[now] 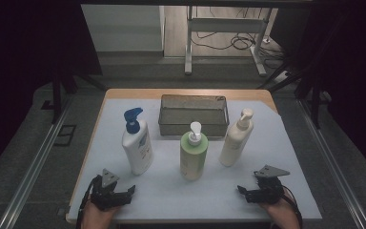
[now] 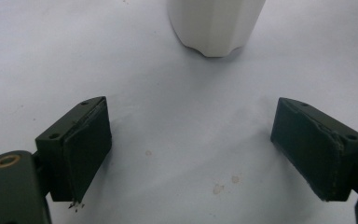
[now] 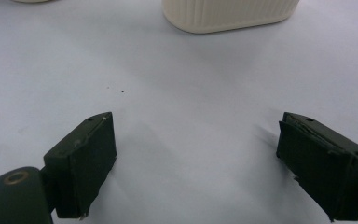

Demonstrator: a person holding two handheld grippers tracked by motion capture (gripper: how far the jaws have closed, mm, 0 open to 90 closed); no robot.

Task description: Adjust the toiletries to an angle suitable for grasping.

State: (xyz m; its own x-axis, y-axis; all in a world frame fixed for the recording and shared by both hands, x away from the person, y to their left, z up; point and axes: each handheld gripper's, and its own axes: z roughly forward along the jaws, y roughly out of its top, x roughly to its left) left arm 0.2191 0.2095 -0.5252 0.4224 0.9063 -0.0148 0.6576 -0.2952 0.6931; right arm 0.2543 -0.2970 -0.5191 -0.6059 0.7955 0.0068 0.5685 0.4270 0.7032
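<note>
A wooden table [image 1: 124, 94] covered by a white sheet [image 1: 276, 157] stands in a dim room, with a grey floor and a metal frame beyond its far edge. At twelve o'clock on the sheet sits a grey wire-mesh basket [image 1: 193, 114]. Three pump bottles stand upright in a row in front of it: a white bottle with a blue pump [image 1: 137, 143] at nine o'clock, a green bottle with a white pump [image 1: 193, 153] at the centre, and a cream bottle [image 1: 236, 138] at three o'clock. The left gripper [image 1: 124, 193] rests at seven o'clock, near the blue-pump bottle, its jaws spread wide with nothing between them. The right gripper [image 1: 245, 192] rests at five o'clock, near the cream bottle, its jaws likewise released and empty over bare sheet.
</note>
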